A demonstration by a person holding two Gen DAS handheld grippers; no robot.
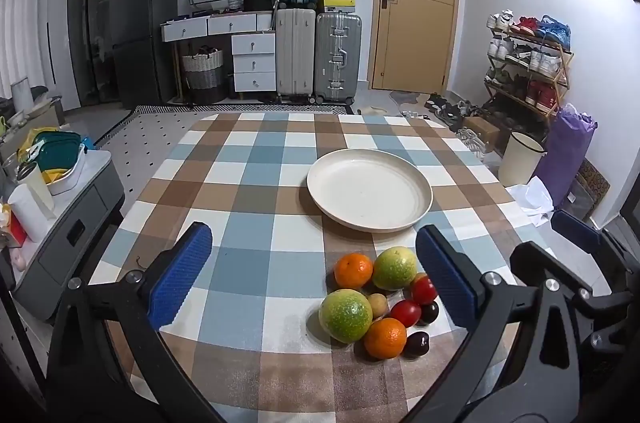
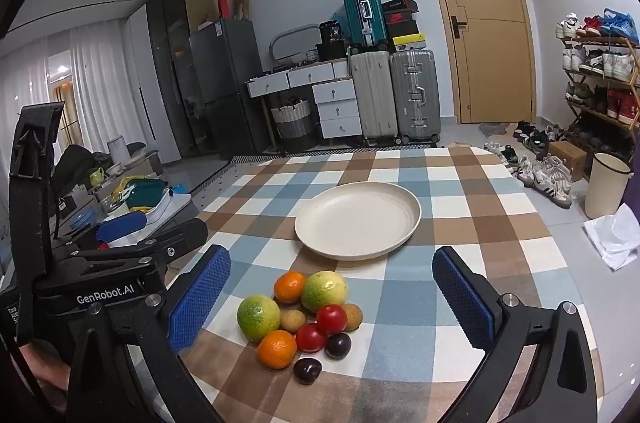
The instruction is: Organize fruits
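Fruit sits heaped in a tight cluster (image 2: 300, 319) on the near part of a table covered in a blue, brown and white checked cloth (image 2: 460, 223). The pile holds two green citrus, two oranges, two red tomatoes, two dark plums and a couple of small tan fruits, all touching or just beside each other. Just beyond the heap, toward the far side, lies a round cream plate (image 2: 358, 219), bare — likely where the fruit is meant to go.

Two hand-held grippers hover above the near edge, both tilted down toward the pile. The left gripper (image 1: 314, 275) has its blue-padded jaws spread wide with nothing between them; the fruit lies ahead by its right pad. The right gripper (image 2: 332, 299), to the right of it, is likewise spread wide and empty, the heap ahead between its pads. Neither touches any fruit — sorting looks not yet begun.
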